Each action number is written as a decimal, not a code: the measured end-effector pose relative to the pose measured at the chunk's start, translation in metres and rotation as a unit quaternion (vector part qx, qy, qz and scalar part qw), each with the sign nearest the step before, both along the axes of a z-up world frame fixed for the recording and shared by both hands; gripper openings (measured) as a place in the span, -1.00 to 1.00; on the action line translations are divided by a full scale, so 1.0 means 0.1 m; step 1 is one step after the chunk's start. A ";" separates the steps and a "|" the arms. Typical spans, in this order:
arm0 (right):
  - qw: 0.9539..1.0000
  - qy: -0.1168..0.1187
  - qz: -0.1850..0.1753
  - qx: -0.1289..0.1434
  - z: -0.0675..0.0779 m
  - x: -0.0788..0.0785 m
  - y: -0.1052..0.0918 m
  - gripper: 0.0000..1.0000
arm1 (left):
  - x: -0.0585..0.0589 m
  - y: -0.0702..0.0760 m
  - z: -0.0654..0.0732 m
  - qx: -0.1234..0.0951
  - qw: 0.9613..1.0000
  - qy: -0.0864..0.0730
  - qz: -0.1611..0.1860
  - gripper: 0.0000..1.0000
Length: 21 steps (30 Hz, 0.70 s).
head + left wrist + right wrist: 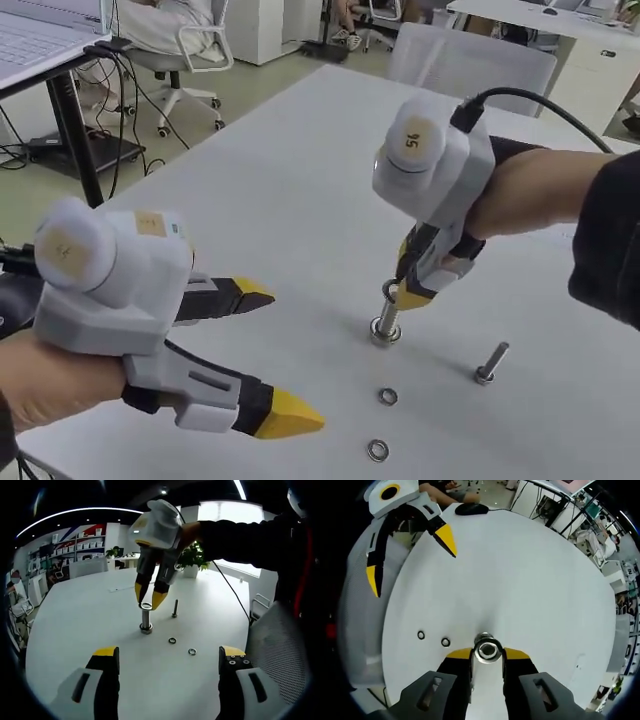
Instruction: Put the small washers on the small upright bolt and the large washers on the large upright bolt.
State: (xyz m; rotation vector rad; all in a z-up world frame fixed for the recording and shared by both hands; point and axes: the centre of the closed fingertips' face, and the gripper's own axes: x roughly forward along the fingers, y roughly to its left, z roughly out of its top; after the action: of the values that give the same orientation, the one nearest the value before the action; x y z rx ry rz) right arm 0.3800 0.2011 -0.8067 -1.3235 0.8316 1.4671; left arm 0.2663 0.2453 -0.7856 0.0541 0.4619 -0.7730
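Atop the large upright bolt (145, 617), a washer (478, 650) between right gripper (488, 653) fingers; left gripper (169, 651) fingers wide apart.

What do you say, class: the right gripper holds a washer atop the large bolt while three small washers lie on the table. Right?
Two small washers lie on the table, not three; the head view shows it. The rest stands.

Left gripper (288, 355) spread; right gripper (405, 296) clamped
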 end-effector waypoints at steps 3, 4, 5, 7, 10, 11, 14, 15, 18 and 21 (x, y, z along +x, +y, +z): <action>1.000 0.002 0.001 -0.004 -0.02 0.00 0.00 -0.53 | 0.00 0.01 0.00 -0.002 1.000 0.000 0.001 0.62; 1.000 0.002 0.001 -0.005 -0.02 0.00 0.00 -0.53 | 0.01 0.01 0.00 -0.002 1.000 0.000 0.001 0.62; 1.000 0.002 0.001 -0.005 -0.03 0.01 0.00 -0.53 | 0.01 0.01 0.00 -0.002 1.000 0.000 0.002 0.62; 1.000 0.004 0.002 -0.006 -0.03 0.00 0.00 -0.53 | 0.01 0.01 0.00 -0.002 1.000 0.000 0.002 0.62; 1.000 0.004 0.003 -0.008 -0.04 0.00 0.00 -0.53 | 0.01 0.02 -0.01 -0.003 1.000 0.001 0.002 0.62; 1.000 0.004 0.003 -0.010 -0.05 0.00 -0.01 -0.53 | 0.02 0.02 -0.01 -0.004 1.000 0.001 0.002 0.62; 1.000 0.003 0.003 -0.015 -0.08 0.03 -0.02 -0.53 | 0.02 0.02 -0.01 -0.004 1.000 0.001 0.003 0.62; 1.000 0.003 0.003 -0.016 -0.08 0.03 -0.03 -0.53 | 0.02 0.02 -0.02 -0.004 1.000 0.002 0.003 0.62; 1.000 0.004 0.004 -0.017 -0.10 0.06 -0.02 -0.53 | 0.02 0.02 -0.02 -0.005 1.000 0.002 0.002 0.62; 1.000 0.005 0.004 -0.019 -0.12 0.05 -0.02 -0.53 | 0.03 0.02 -0.03 -0.005 1.000 0.003 0.002 0.62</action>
State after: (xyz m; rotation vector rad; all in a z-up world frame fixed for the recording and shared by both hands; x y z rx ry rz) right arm 0.3854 0.1994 -0.8183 -1.3509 0.8655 1.4711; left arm 0.2689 0.2472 -0.7883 0.0423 0.4636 -0.7724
